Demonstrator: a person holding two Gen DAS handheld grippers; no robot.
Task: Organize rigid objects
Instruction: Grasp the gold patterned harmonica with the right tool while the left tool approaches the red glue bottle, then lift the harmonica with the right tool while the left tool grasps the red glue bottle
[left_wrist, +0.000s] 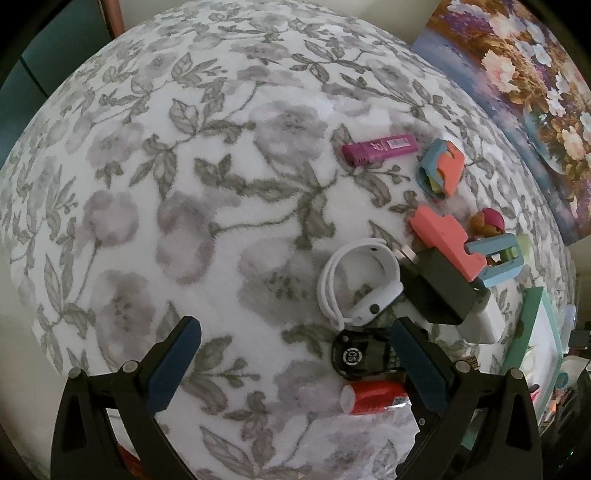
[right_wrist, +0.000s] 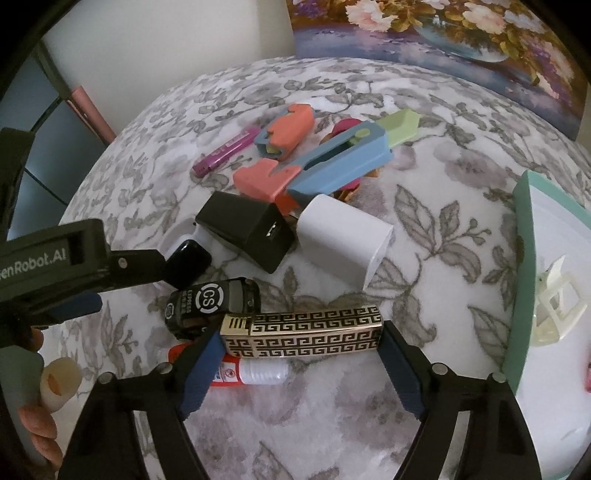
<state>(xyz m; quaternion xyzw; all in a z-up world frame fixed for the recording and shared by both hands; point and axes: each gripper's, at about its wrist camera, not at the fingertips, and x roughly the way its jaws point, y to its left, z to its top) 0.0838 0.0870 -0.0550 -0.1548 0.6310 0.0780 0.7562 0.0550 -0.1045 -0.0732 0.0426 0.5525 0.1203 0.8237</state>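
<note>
Straddling a gold-and-black patterned lighter (right_wrist: 301, 334), the right tool (right_wrist: 301, 363) has its blue fingers (right_wrist: 201, 373) at either end of the case; the left finger meets the lighter's capped end, while whether the right one touches I cannot tell. So the lighter lies crosswise between the jaws on the floral cloth (right_wrist: 258, 424) of the desk, and a firm clamp is not certain.

Just under the lighter, toward the tool, lies a red-and-white tube (right_wrist: 236, 371). Just beyond the lighter's left end sits a small black case marked CS (right_wrist: 212, 299), and farther out a black charger (right_wrist: 245, 229) and a white charger (right_wrist: 345, 240) lie side by side. Past those are a blue-and-coral toy knife (right_wrist: 332, 164), a smaller coral-and-blue piece (right_wrist: 290, 131) and a purple lighter (right_wrist: 227, 149) — all well away from the jaws.

To the right of the tool stands a mint-edged white tray (right_wrist: 521, 280) with a pale clip (right_wrist: 556, 302) in it.

The left tool (left_wrist: 297, 367) hangs with its jaws wide apart and nothing between the pads — a white coiled band (left_wrist: 356, 284) lies just ahead of its right finger.
</note>
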